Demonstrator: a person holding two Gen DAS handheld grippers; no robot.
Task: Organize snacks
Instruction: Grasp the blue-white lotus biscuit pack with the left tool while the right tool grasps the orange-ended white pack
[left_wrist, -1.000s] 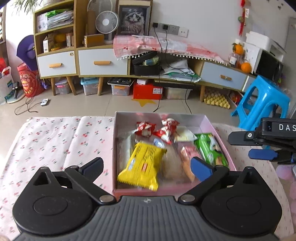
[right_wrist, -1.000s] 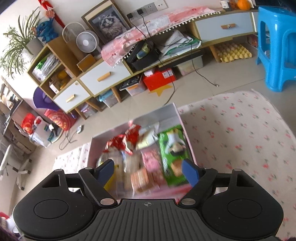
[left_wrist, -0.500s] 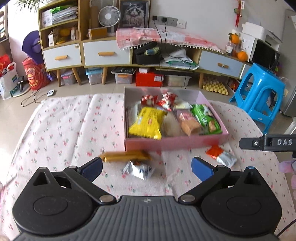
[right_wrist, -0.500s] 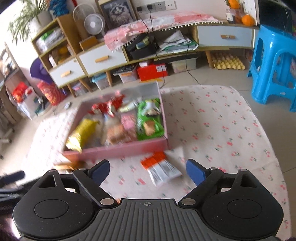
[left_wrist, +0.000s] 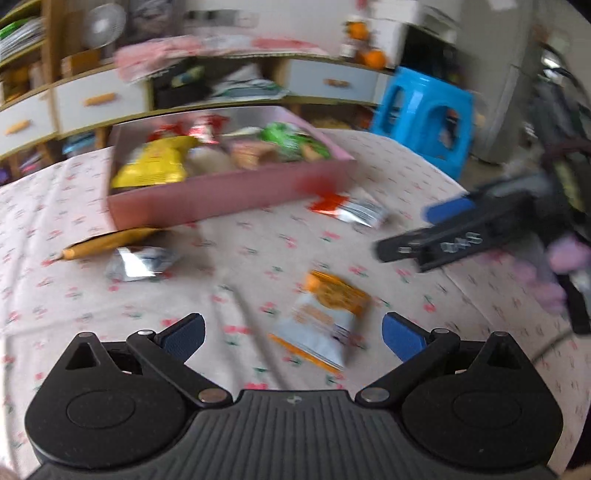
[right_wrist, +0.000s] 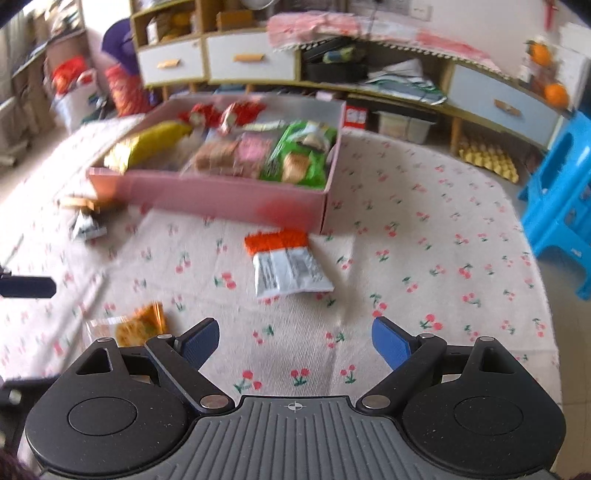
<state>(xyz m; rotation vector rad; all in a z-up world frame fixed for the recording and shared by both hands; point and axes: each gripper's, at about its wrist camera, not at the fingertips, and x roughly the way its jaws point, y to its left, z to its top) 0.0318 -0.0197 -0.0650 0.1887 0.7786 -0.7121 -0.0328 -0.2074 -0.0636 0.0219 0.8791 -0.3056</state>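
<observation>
Presently, pink box (right_wrist: 225, 201) at 12 o'clock on the tabletop (right_wrist: 424, 258), already holding sorted snacks; loose packets lie near it, awaiting collection. Left gripper (left_wrist: 291, 332): jaws open, empty, straddling the orange packet (left_wrist: 325, 314). Right gripper (right_wrist: 295, 338): jaws open, empty, facing the red-and-white packet (right_wrist: 284, 264).

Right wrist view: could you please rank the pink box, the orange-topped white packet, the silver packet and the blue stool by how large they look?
1. Pink box
2. Blue stool, though cut off at the frame edge, so unsure
3. Orange-topped white packet
4. Silver packet, blurred and farther off, so its true size is uncertain
</observation>
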